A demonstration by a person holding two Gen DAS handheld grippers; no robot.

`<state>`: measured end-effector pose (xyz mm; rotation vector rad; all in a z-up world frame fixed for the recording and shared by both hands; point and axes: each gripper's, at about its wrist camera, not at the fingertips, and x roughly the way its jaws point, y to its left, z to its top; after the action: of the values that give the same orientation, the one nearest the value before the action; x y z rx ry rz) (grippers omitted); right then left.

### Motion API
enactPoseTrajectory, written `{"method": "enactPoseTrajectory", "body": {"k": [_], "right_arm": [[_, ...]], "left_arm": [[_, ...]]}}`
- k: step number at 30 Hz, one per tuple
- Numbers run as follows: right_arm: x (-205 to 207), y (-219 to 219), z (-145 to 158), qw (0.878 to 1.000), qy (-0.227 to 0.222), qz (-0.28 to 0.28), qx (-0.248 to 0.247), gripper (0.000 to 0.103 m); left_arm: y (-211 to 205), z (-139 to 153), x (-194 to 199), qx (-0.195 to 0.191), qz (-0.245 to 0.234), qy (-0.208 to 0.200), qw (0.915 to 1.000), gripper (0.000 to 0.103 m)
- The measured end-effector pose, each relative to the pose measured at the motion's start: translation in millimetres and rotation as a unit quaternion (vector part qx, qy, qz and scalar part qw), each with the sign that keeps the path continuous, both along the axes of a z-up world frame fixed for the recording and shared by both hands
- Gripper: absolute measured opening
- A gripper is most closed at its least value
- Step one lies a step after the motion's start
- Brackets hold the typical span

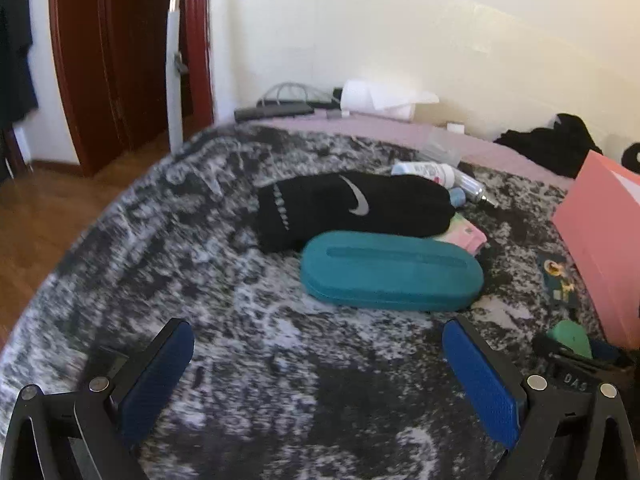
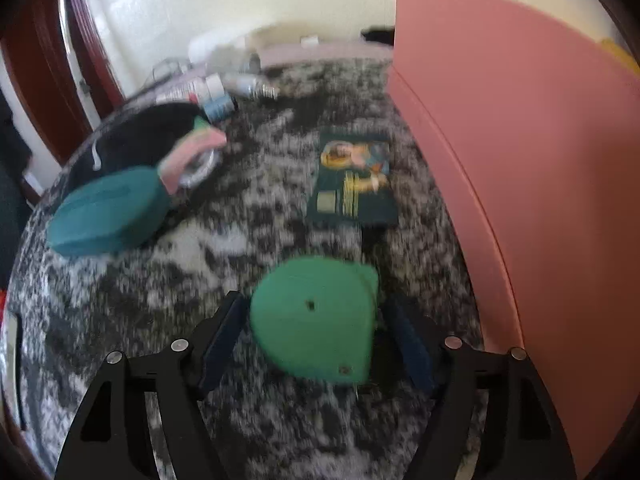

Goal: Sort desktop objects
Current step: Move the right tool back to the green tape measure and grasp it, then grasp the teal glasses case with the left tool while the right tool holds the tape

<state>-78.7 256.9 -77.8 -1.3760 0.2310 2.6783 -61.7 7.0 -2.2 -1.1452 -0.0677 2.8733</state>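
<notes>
Green teardrop-shaped case (image 2: 316,320), perhaps a tape measure, lying between the pads of the right gripper (image 2: 312,334), at 6 o'clock of the right wrist view. Jaws spread on both sides of it, seemingly not yet pressing; contact hard to tell because of blur. Left gripper (image 1: 318,384) wide open over bare mottled grey cloth (image 1: 240,360), holding nothing.

Sorting judged to be at an early stage: almost everything loose on the cloth. Teal glasses case (image 1: 390,270) at centre of the left wrist view, black Nike sock (image 1: 352,208) touching it at 12 o'clock, pink-and-green item (image 1: 466,234) tucked at 2 o'clock, small bottles (image 1: 440,178) just behind. Dark printed card (image 2: 356,180) at 12 o'clock from the green case. No visible grouping yet.

Pink box (image 2: 520,160) standing close at 3 o'clock, a wall limiting any move to the right. Open room toward 9 o'clock, until the cloth edge drops to wooden floor (image 1: 48,208).
</notes>
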Motion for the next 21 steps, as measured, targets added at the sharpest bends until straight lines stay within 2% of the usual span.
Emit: {"method": "enactPoseTrajectory", "body": {"k": [1, 2, 6, 8, 11, 13, 15, 17, 18, 21], "right_arm": [[0, -4, 1, 1.0, 0.004, 0.011, 0.005, 0.06], [-1, -7, 2, 1.0, 0.008, 0.021, 0.008, 0.059], [6, -10, 13, 0.998, 0.028, 0.035, -0.037, 0.059], [10, -14, 24, 0.997, 0.046, 0.038, -0.049, 0.059], [22, -20, 50, 0.994, 0.086, 0.045, -0.052, 0.059], [26, -20, 59, 0.992, 0.099, 0.046, -0.057, 0.059], [28, -18, 64, 0.992, 0.105, 0.044, -0.062, 0.059], [30, -16, 68, 0.991, 0.112, 0.042, -0.068, 0.059], [30, -15, 71, 0.99, 0.115, 0.041, -0.07, 0.059], [33, -12, 77, 0.988, 0.124, 0.039, -0.078, 0.059]], "left_arm": [[1, -1, -3, 0.003, 0.0, -0.003, 1.0, 0.103], [3, -5, -6, 0.002, 0.0, -0.008, 1.0, 0.103], [18, -19, -18, -0.012, -0.004, -0.027, 0.9995, 0.103], [26, -25, -25, -0.001, -0.011, -0.038, 0.9992, 0.103], [36, -36, -40, 0.061, -0.027, -0.069, 0.9954, 0.103], [41, -46, -51, 0.119, -0.036, -0.098, 0.9874, 0.103], [44, -55, -60, 0.17, -0.032, -0.121, 0.9776, 0.103], [41, -71, -70, 0.239, -0.003, -0.148, 0.9595, 0.103], [40, -74, -73, 0.254, 0.013, -0.145, 0.956, 0.103], [40, -73, -82, 0.265, 0.053, -0.117, 0.9556, 0.103]]}}
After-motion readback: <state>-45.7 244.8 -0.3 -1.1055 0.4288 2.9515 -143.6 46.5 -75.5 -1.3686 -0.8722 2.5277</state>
